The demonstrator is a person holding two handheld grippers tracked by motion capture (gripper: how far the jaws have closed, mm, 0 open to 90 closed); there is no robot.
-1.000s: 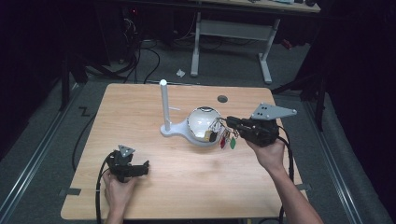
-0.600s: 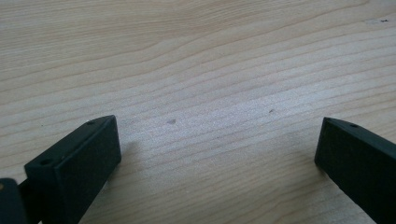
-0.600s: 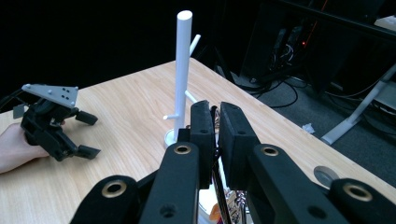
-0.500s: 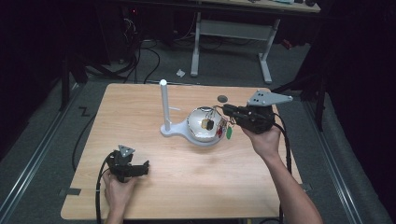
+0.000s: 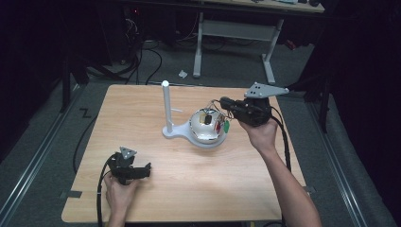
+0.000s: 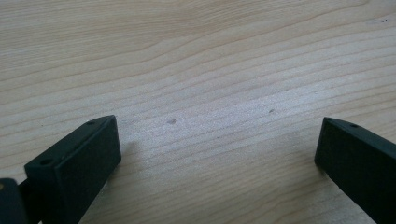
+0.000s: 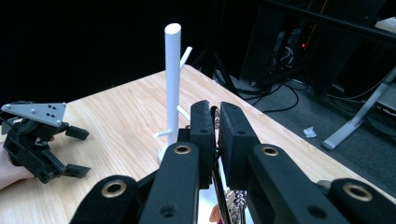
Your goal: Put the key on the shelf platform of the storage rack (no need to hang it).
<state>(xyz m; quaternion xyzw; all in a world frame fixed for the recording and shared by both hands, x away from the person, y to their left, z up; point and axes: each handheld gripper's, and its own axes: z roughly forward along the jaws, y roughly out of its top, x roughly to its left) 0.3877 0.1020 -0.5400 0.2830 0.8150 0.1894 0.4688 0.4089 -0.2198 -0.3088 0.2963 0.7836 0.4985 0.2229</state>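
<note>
One wooden table (image 5: 142,118) carries a white stand (image 5: 166,109) with an upright post and side pegs; a shiny dome (image 5: 206,126) sits on its base. Right gripper (image 5: 222,101), held above the dome, has its jaws clamped on a thin cord (image 7: 216,154) with small coloured tags (image 5: 222,126) hanging beside the dome. Left gripper (image 5: 144,170) rests near the front edge, jaws wide apart over bare wood.

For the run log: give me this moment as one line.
left claw: open, low over table | right claw: shut on thin cord, above shiny dome | white peg stand: upright, pegs bare
</note>
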